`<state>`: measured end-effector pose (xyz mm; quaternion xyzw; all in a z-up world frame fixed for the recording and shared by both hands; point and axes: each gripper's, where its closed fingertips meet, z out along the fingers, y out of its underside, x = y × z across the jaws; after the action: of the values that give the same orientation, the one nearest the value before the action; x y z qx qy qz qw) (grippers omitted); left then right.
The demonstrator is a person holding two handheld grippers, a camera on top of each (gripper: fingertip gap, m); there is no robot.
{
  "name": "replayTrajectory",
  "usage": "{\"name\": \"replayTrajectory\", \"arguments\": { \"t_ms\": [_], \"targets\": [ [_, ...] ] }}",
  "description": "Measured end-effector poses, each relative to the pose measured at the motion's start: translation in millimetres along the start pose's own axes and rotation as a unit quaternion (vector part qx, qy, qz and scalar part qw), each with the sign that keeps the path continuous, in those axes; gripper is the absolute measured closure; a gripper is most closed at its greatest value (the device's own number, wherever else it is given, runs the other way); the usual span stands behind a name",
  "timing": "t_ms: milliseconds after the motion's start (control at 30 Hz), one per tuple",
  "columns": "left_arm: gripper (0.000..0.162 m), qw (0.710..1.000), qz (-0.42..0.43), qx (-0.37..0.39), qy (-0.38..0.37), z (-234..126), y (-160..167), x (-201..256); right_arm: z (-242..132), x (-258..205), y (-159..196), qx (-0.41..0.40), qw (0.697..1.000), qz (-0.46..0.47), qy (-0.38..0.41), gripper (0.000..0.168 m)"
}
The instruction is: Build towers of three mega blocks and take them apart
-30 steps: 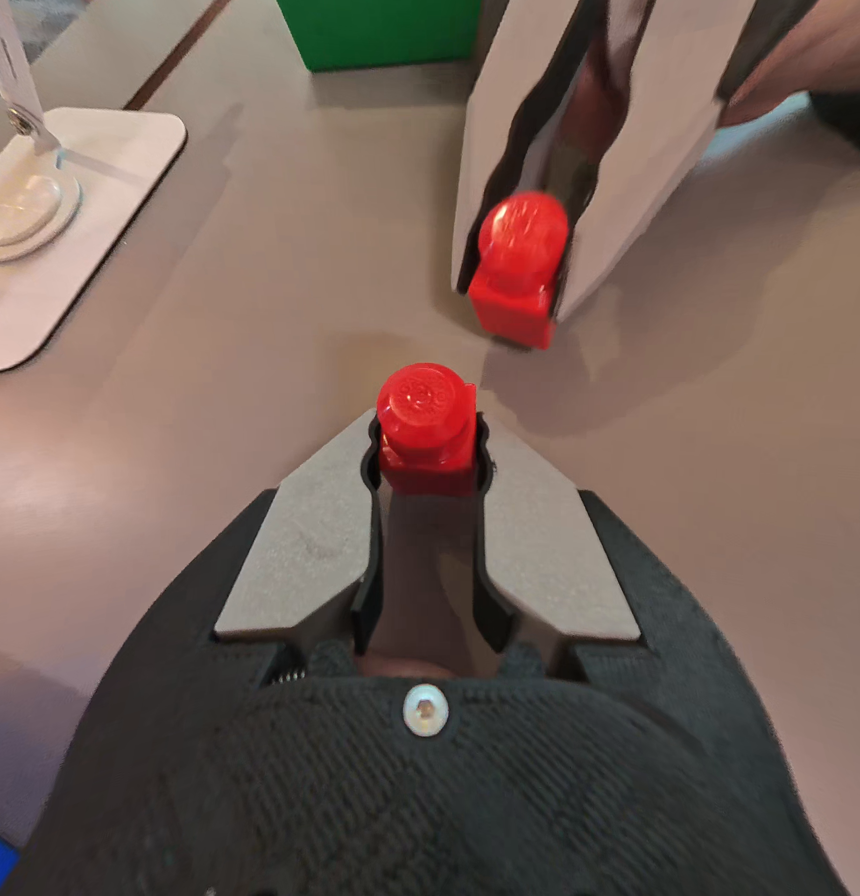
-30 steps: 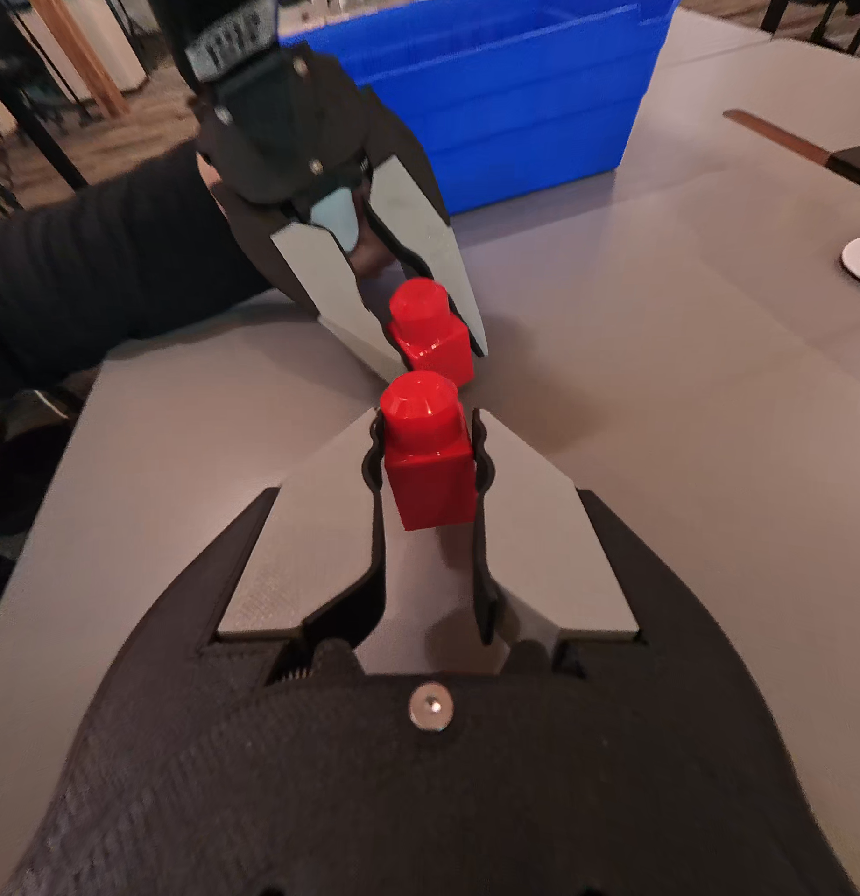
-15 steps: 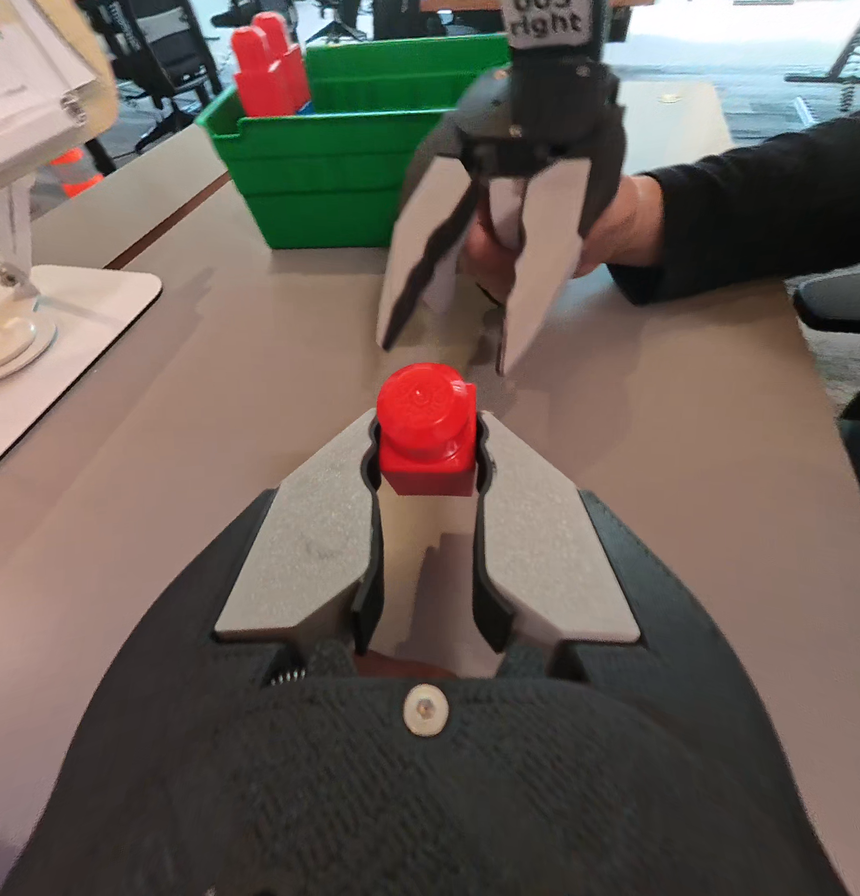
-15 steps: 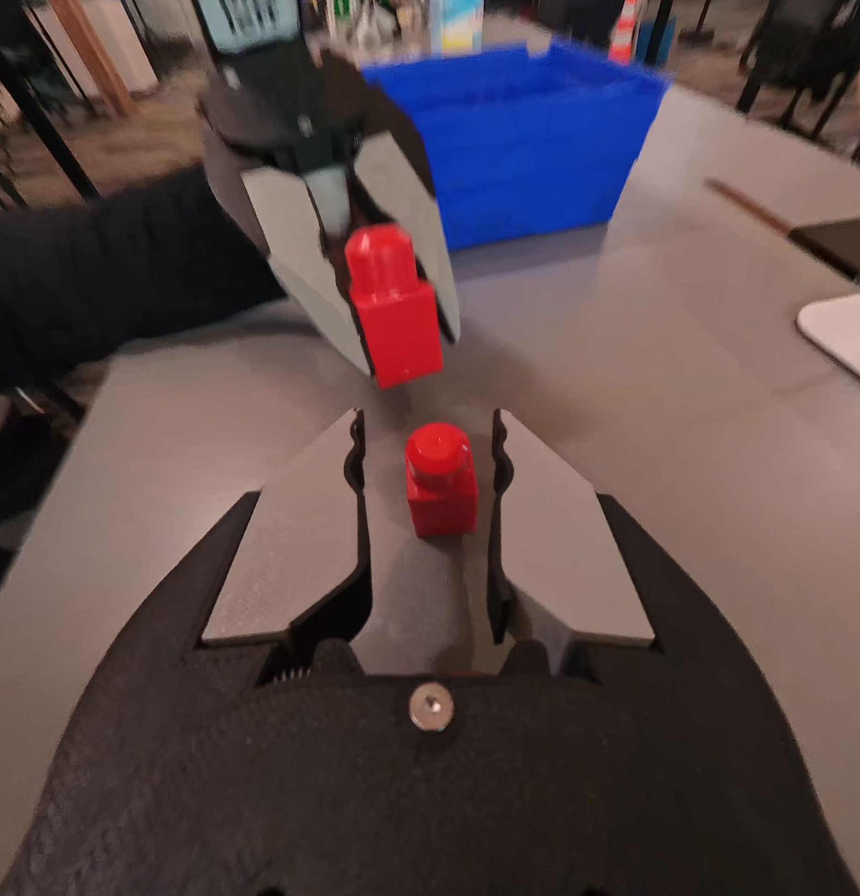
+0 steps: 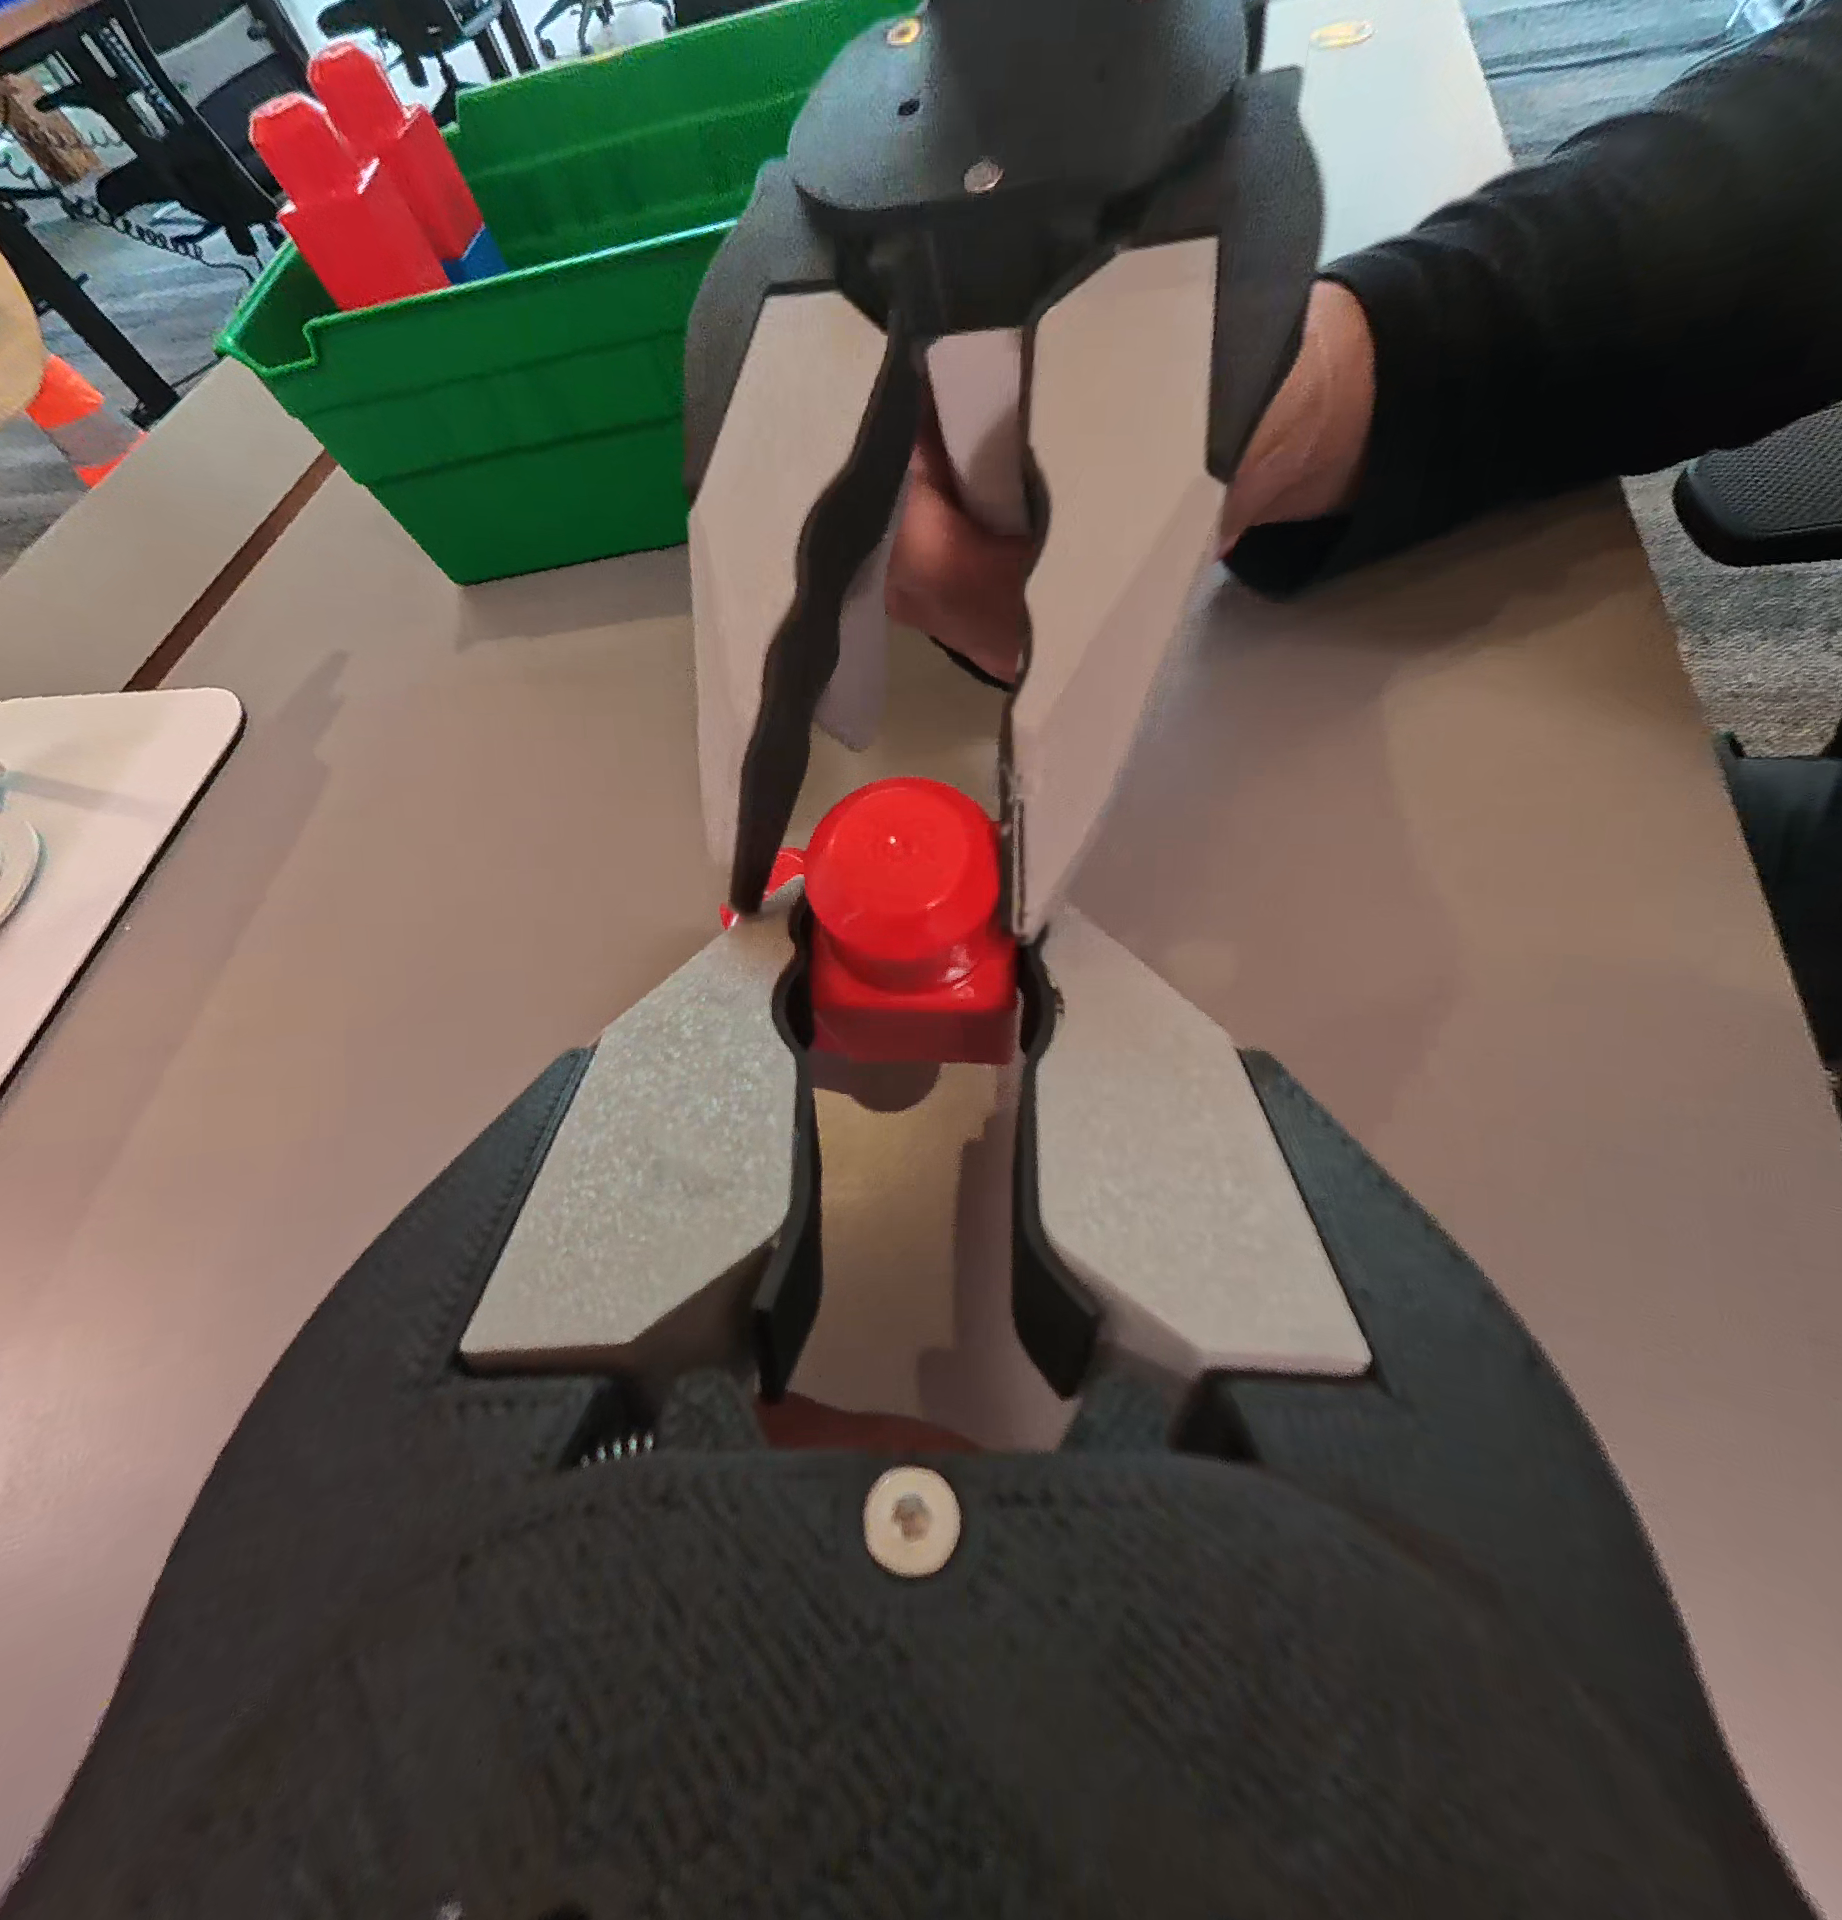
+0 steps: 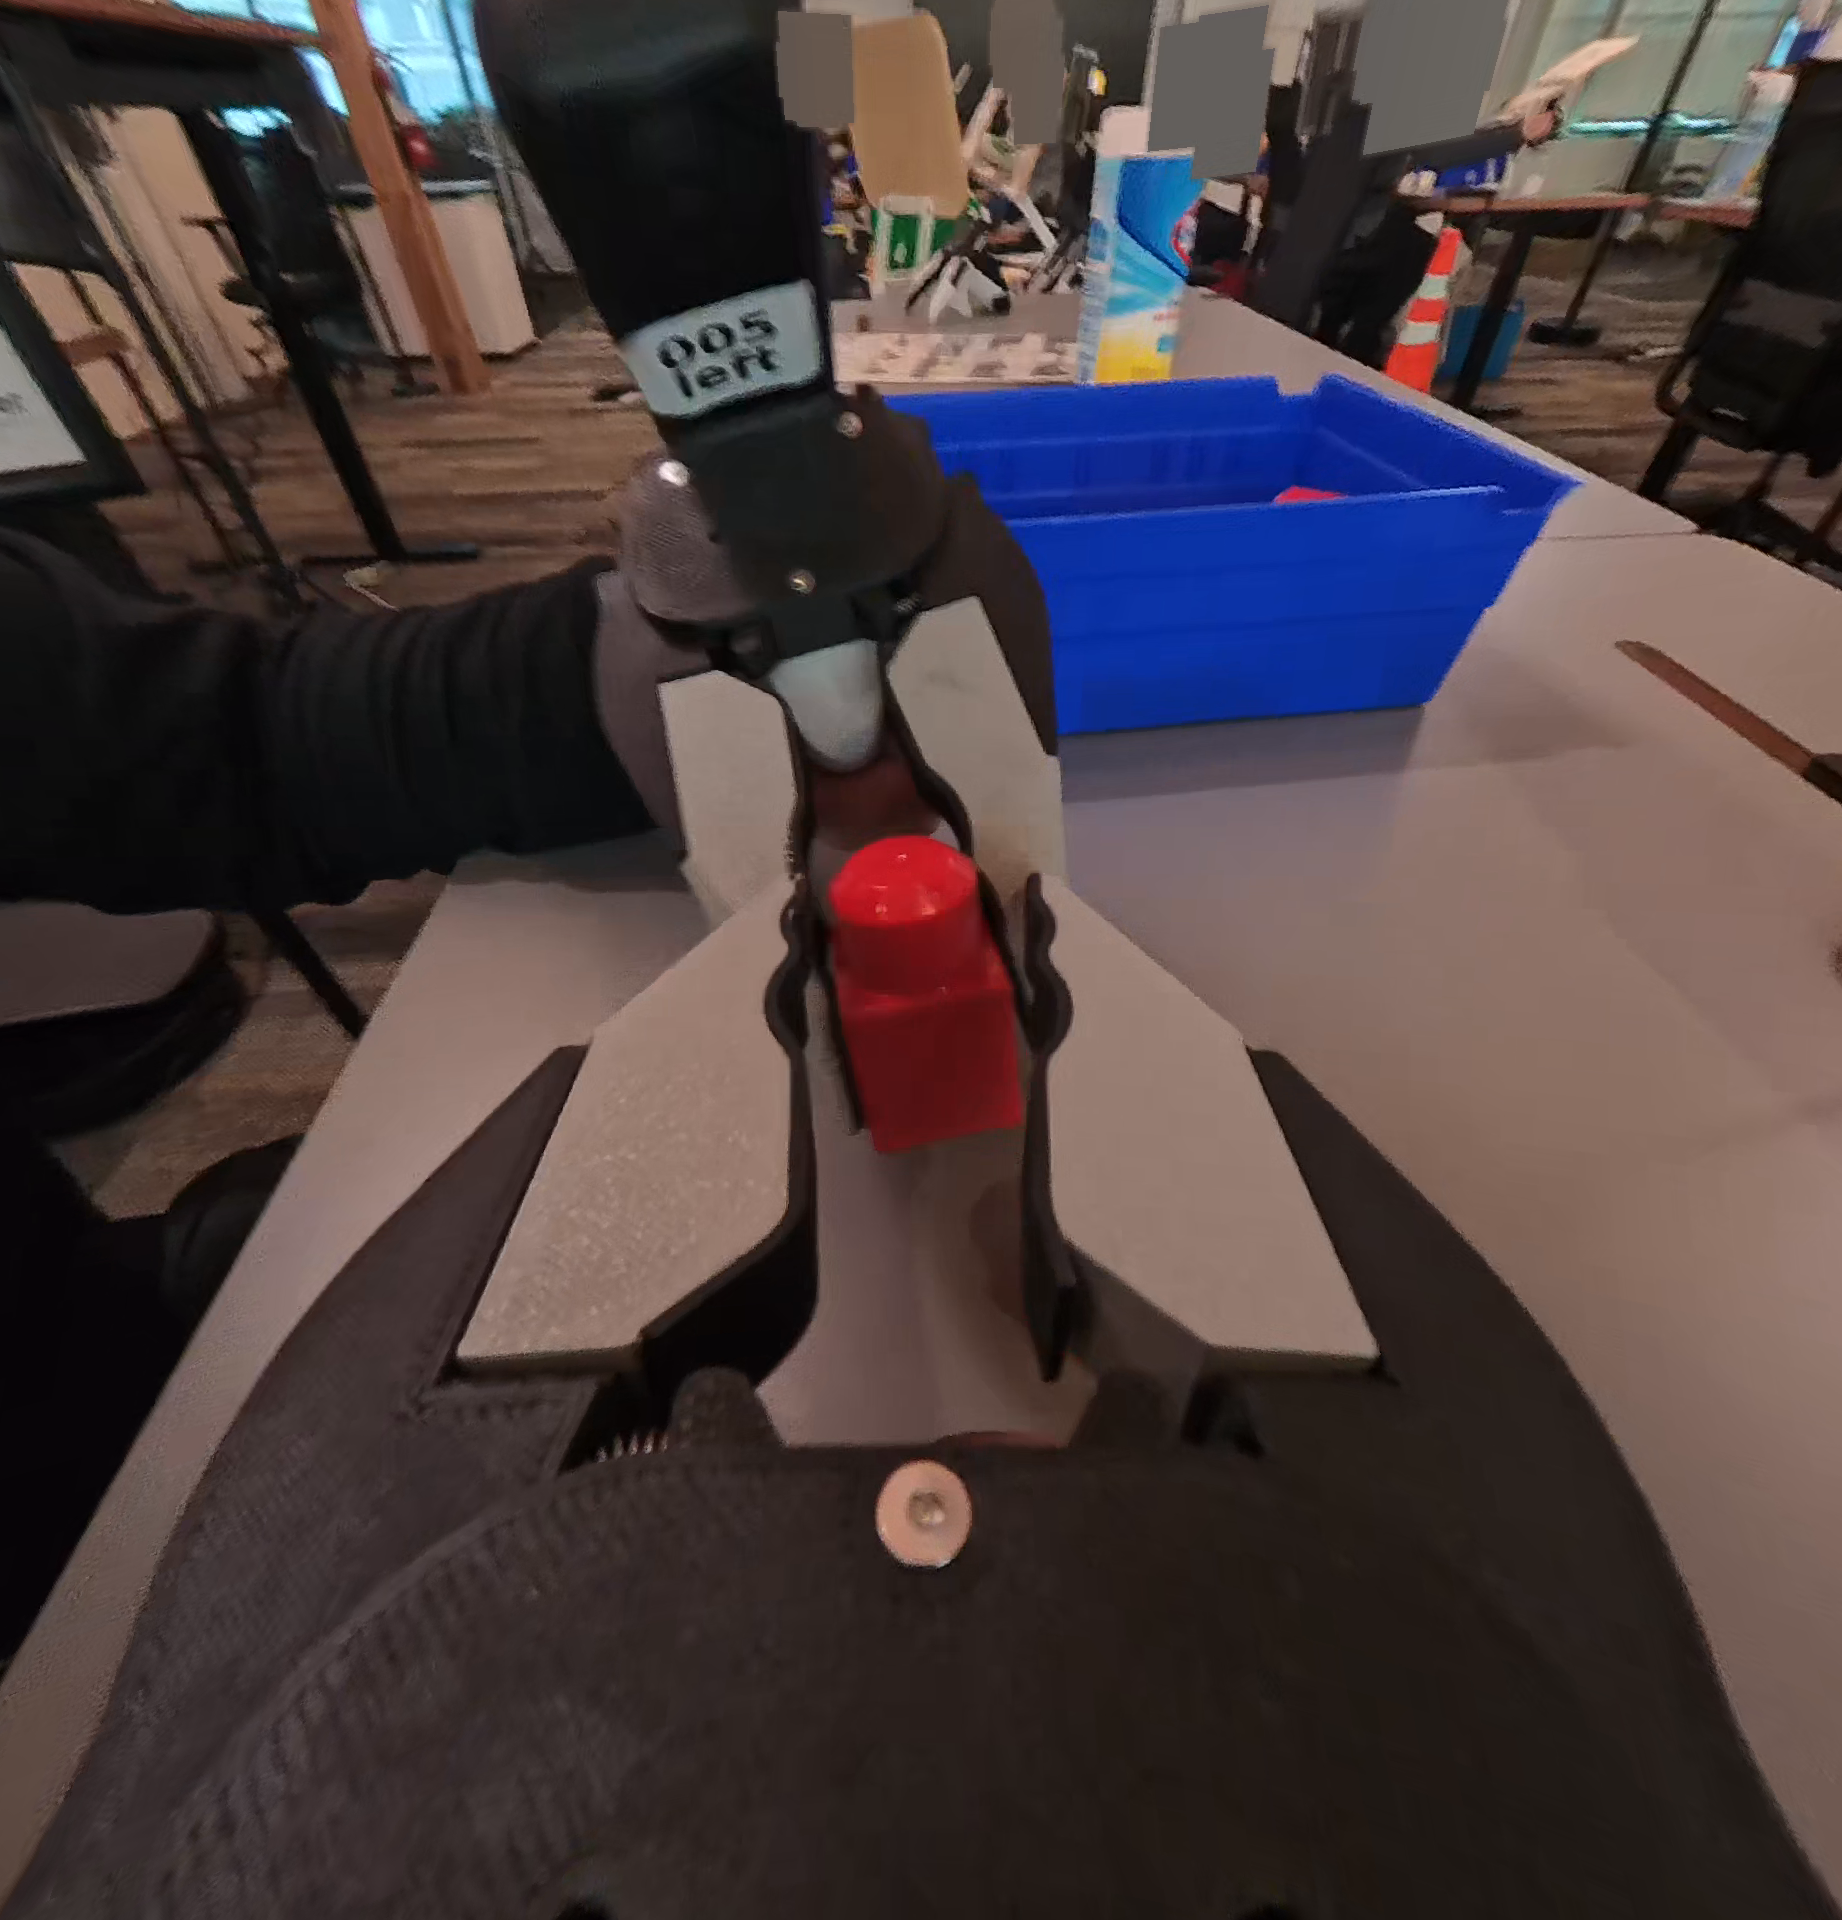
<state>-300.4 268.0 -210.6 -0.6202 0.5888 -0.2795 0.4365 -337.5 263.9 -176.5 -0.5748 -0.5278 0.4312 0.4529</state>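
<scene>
My left gripper (image 5: 906,940) is shut on a red mega block (image 5: 901,914), pads pressed on its square base and the stud pointing up. In the right wrist view the same block (image 6: 922,997) hangs in the left gripper (image 6: 912,997), which comes down from above. My right gripper (image 6: 915,914) is open. Its fingers stand either side of that block and of the left fingers, with a gap showing at its pads. In the left wrist view the right gripper (image 5: 881,904) reaches down from above. A sliver of a second red piece (image 5: 756,871) shows by its left fingertip.
A green bin (image 5: 501,374) with tall red blocks (image 5: 356,208) stands at the far left of the grey table (image 5: 1416,935). A blue bin (image 6: 1260,603) stands at the far end in the right wrist view. A white stand base (image 5: 75,831) lies at the left. One gripper's finger ends stand about 4 centimeters off the other's.
My right gripper let go of its red block onto the table and opened wide, then narrowed. My left gripper kept its block and brought it between the right fingers.
</scene>
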Motion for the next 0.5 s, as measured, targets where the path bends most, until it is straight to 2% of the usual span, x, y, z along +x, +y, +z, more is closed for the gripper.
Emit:
{"name": "replayTrajectory", "arguments": {
  "t_ms": [100,200,300,367,500],
  "targets": [
    [0.127,1.0,0.001,0.002,-0.008,-1,-1,-2,0,-1,-2,0.008,1.0,-0.007,0.001,0.143],
    [0.125,1.0,-0.009,0.017,-0.016,-1,-5,-5,-3,0,-6,0.018,1.0,-0.012,0.014,0.143],
    [0.115,1.0,-0.01,0.006,-0.027,1,1,-9,-11,2,-16,0.052,0.998,0.016,0.004,0.144],
    [0.125,1.0,-0.008,0.01,-0.027,4,1,-9,-16,6,-19,0.069,0.997,0.036,0.002,0.143],
    [0.126,0.999,-0.016,0.023,-0.016,8,-4,-6,-22,7,-20,0.079,0.996,0.039,-0.001,0.144]
  ]
}}
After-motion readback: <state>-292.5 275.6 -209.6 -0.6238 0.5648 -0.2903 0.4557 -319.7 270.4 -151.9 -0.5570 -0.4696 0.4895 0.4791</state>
